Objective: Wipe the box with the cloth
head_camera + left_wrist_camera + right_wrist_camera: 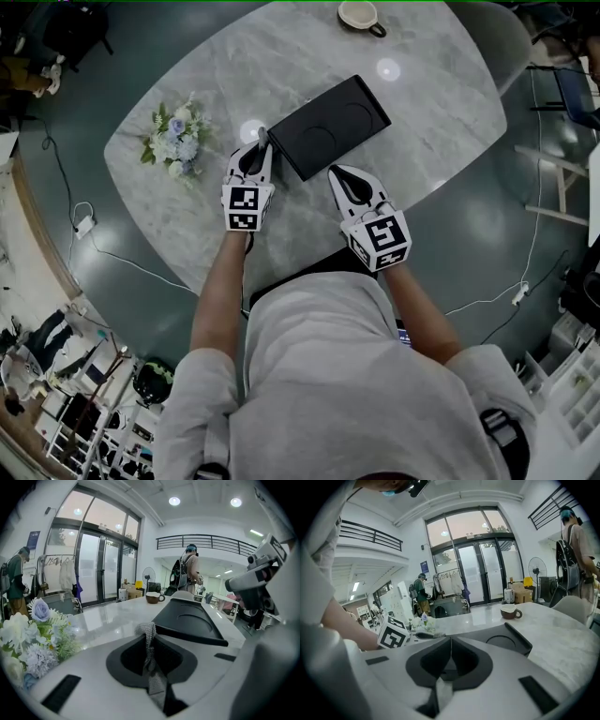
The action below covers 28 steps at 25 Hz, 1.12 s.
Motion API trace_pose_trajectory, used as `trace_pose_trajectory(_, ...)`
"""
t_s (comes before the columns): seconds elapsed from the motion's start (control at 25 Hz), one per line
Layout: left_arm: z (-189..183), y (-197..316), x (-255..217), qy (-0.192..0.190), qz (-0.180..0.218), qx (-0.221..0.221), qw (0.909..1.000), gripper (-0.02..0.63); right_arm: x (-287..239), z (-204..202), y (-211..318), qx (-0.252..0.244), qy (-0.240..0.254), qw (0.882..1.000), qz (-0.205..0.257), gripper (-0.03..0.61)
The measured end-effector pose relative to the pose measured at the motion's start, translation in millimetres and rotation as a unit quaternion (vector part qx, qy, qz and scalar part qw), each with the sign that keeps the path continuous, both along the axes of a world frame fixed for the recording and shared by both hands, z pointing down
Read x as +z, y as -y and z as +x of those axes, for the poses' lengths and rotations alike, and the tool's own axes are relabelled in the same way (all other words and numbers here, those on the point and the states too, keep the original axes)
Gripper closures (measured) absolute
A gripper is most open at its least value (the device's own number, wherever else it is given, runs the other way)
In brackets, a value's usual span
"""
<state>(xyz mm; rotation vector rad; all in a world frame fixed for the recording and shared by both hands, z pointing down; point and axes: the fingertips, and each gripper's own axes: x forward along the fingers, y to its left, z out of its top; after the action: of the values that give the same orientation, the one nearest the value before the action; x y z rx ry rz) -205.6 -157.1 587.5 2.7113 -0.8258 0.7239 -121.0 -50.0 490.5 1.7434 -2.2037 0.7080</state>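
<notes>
The left gripper (pixel 263 142) is clenched on a strip of grey cloth (pixel 148 631), whose tip sits just beside a corner of the black box (pixel 330 125), which lies flat on the marble table (pixel 441 112). The right gripper (pixel 451 641) has its jaws pressed together on nothing, close to the box's near edge

the box (pixel 330 127) was matte black, the cloth (pixel 149 633) grey mesh, the table (pixel 450 112) pale grey veined marble, the flowers (pixel 176 141) white and blue.
</notes>
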Motion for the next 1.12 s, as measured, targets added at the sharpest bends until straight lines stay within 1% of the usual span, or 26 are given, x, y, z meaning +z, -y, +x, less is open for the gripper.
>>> trace_pose_trajectory(0.36,3.2,-14.0,-4.0,-0.008,0.001,0.015,0.9999,0.565,0.0,-7.3,-10.7,0.010,-0.005,1.000,-0.002,0.551)
trace_pose_trajectory(1.12,10.5,-71.9,-7.2,-0.022,0.004,0.061,0.9979,0.565,6.6,-21.3,-56.6,0.039,-0.012,0.999,-0.009,0.551)
